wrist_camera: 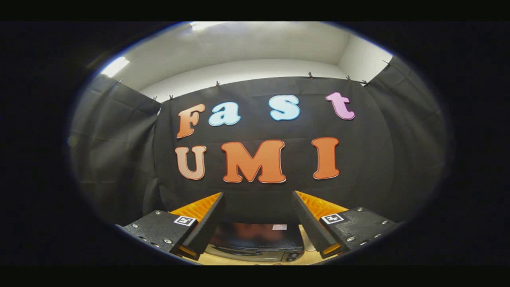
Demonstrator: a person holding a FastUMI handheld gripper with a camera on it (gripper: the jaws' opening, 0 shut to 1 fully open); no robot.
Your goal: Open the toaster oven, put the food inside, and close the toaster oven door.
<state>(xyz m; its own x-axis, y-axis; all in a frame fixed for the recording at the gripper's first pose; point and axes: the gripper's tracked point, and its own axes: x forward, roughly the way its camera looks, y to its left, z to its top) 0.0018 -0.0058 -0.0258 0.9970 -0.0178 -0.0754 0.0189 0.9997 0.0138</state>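
A black toaster oven (255, 241) stands low down on a light wooden table (306, 243), seen between and below my two fingers. Its glossy top faces me, and a strip of its front with a handle and knobs shows under it; the door looks closed. My gripper (257, 196) is held high above the oven, pointing at the booth's back wall. It is open, its fingers wide apart with nothing between them. No food is visible.
Black cloth walls enclose the booth at the back and on both sides. A white ceiling with strip lights runs above them. A small white label (279, 227) sits on the oven's top near its back right corner.
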